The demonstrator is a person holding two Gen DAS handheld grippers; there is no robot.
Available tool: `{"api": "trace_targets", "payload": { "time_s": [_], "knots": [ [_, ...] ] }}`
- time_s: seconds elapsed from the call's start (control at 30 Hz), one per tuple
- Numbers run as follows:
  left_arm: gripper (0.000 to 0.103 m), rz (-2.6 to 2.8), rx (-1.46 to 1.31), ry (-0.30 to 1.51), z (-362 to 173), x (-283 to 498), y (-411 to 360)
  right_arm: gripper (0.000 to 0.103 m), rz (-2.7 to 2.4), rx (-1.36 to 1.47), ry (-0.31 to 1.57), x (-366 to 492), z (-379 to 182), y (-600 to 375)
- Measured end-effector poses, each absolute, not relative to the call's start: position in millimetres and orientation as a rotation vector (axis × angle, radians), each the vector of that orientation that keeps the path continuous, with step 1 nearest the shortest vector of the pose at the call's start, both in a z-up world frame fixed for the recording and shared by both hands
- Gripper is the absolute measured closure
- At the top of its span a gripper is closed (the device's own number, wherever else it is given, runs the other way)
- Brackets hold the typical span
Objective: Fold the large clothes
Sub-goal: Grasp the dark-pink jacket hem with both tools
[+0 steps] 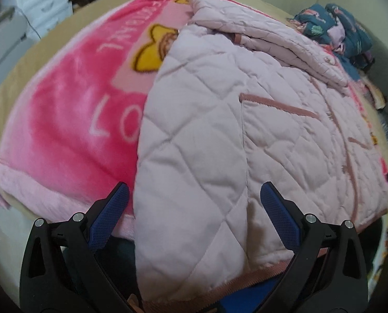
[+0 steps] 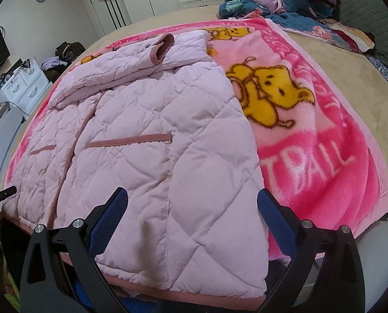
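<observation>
Quilted pink jacket [image 1: 220,143] hem between both grippers' spread, empty fingers [image 1: 121,195], atop pink blanket [image 2: 324,169].

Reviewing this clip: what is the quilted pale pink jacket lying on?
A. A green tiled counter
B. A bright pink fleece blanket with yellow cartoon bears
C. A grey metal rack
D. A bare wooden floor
B: the quilted pale pink jacket is spread over the bright pink fleece blanket printed with yellow bears.
</observation>
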State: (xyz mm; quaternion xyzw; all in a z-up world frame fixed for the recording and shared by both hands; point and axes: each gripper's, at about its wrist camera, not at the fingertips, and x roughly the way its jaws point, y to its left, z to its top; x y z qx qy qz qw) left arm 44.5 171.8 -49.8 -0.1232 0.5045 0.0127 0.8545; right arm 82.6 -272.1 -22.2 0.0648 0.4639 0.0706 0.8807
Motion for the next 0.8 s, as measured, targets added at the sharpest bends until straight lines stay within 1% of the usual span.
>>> {"api": "trace_targets", "payload": {
  "time_s": [0.33, 0.37, 0.43, 0.47, 0.5, 0.53, 0.57, 0.6, 0.63, 0.7, 0.8],
  "knots": [
    [0.009, -0.023, -0.227, 1.059, -53.4, 37.8, 157.0, 0.004, 0.131, 0.134, 0.999, 67.6, -26.4, -283.9],
    [0.01, -0.025, -0.223, 1.061, -54.2, 37.3, 155.5, 0.004, 0.138, 0.134, 1.008, 65.9, -27.4, -285.1],
    [0.016, -0.021, -0.217, 1.061, -54.6, 35.0, 153.1, 0.004, 0.143, 0.131, 1.023, 62.7, -29.4, -286.9],
    [0.021, -0.022, -0.214, 1.062, -54.6, 34.3, 152.5, 0.004, 0.143, 0.129, 1.031, 61.6, -30.9, -287.3],
    [0.032, -0.021, -0.205, 1.059, -53.8, 32.6, 150.9, 0.004, 0.144, 0.128, 1.04, 60.6, -32.5, -288.0],
    [0.037, -0.015, -0.197, 1.057, -52.9, 31.4, 149.6, 0.004, 0.147, 0.129, 1.051, 59.1, -34.3, -289.2],
    [0.052, -0.009, -0.194, 1.054, -52.2, 30.5, 149.4, 0.004, 0.154, 0.133, 1.059, 57.8, -35.5, -290.1],
    [0.063, 0.004, -0.196, 1.046, -50.0, 28.7, 150.1, 0.004, 0.159, 0.137, 1.065, 56.7, -36.7, -290.5],
    [0.065, -0.001, -0.206, 1.039, -48.0, 27.4, 151.1, 0.004, 0.167, 0.143, 1.073, 55.4, -38.1, -291.5],
    [0.081, -0.015, -0.215, 1.02, -41.2, 25.7, 150.8, 0.004, 0.182, 0.153, 1.085, 53.6, -39.9, -292.0],
    [0.087, -0.036, -0.219, 0.995, -30.0, 25.6, 149.8, 0.004, 0.208, 0.171, 1.118, 51.7, -45.3, -293.1]
  ]
}}
